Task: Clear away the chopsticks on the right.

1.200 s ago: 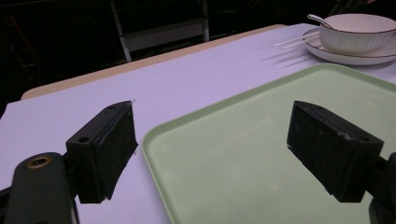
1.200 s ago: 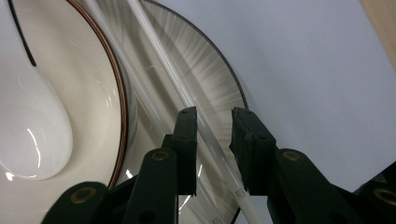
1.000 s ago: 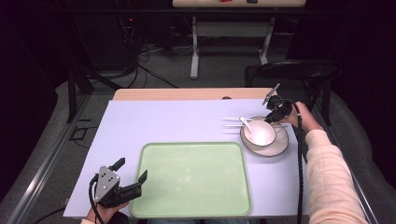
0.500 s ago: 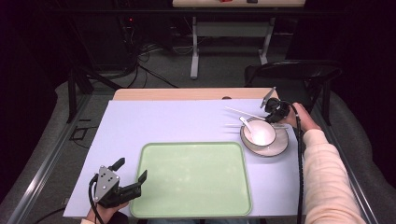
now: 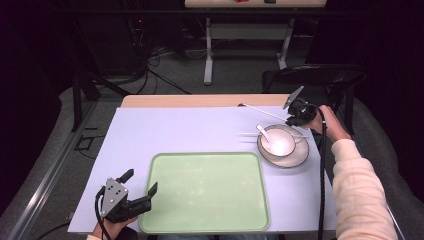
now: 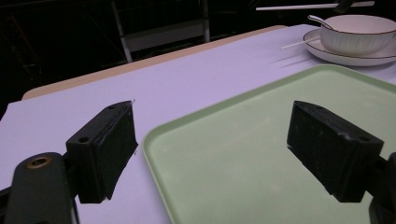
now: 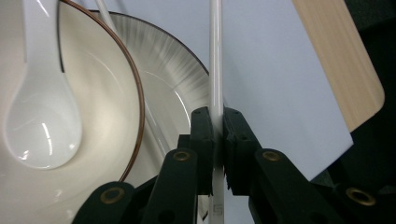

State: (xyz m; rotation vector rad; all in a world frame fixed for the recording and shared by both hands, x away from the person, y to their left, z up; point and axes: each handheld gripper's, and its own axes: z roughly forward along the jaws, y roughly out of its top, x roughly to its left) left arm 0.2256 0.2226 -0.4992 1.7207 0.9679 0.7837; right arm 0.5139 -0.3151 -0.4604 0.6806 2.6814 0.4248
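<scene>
My right gripper [image 5: 292,119] [image 7: 215,117] is shut on a white chopstick [image 5: 262,112] [image 7: 215,56] and holds it in the air behind the bowl, its free end pointing to the back left. A white bowl [image 5: 278,143] [image 7: 100,98] stands on a dark-rimmed plate [image 5: 296,159] [image 7: 180,91], and a white spoon [image 5: 263,132] [image 7: 39,121] lies in it. A second chopstick [image 5: 249,134] rests across the plate's left rim. My left gripper [image 5: 141,181] [image 6: 212,122] is open at the front left corner of the green tray [image 5: 207,192] [image 6: 243,154], one jaw over the tray and one over the tablecloth.
A pale lilac cloth [image 5: 190,130] covers the table, with a bare wooden strip [image 5: 200,100] along the far edge. A black chair [image 5: 320,75] stands behind the right corner. The person's sleeve [image 5: 357,190] runs along the right side.
My right gripper has lifted one chopstick off the plate and carried it up and back. The other chopstick stays on the plate. The left gripper has not moved.
</scene>
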